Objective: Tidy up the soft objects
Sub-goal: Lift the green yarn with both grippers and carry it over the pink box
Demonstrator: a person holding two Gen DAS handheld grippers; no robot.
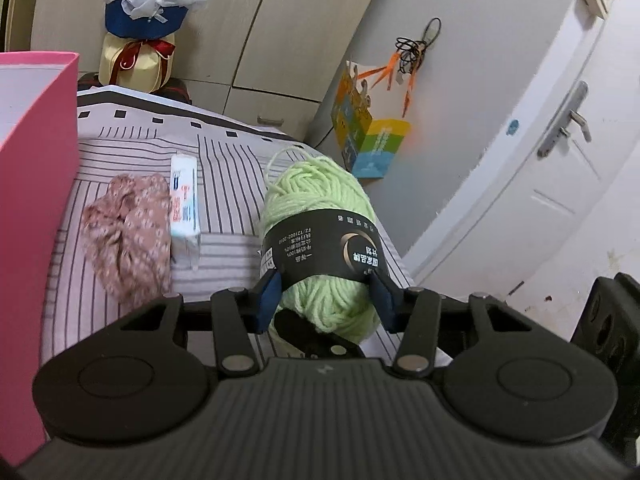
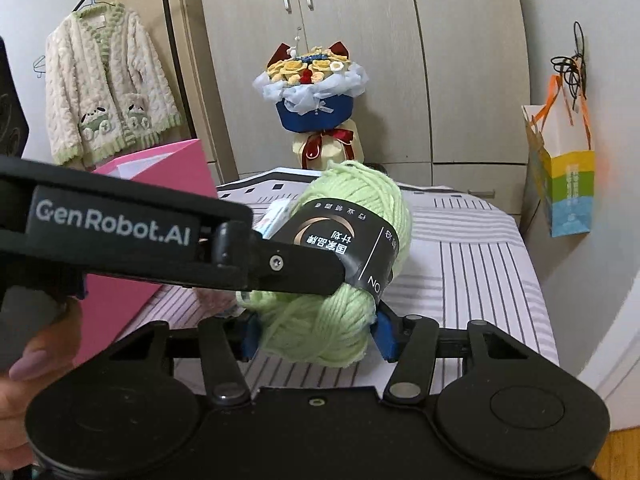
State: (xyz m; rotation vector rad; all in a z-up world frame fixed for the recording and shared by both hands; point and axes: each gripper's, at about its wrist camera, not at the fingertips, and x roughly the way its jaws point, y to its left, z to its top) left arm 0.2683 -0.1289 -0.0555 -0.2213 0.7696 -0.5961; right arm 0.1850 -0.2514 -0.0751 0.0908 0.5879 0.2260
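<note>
Both grippers, left (image 1: 325,300) and right (image 2: 316,338), clenching one green yarn ball (image 2: 344,256) above the striped bed (image 2: 472,276), black band reading "ON", "GenRobot.AI" on the left gripper, pink box (image 1: 36,184) at 9 o'clock, scrunchie (image 1: 128,236) lying beside it.

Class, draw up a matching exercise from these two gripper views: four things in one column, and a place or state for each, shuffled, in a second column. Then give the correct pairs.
Things
1. green yarn ball
2. floral scrunchie
3. pink box
4. paper bag

Places or states
A. hanging on the white door
B. lying flat on the striped sheet, beside the tissue pack
C. clamped between blue pads
D. standing at the left edge of the bed

Pairs: 1-C, 2-B, 3-D, 4-A
</note>
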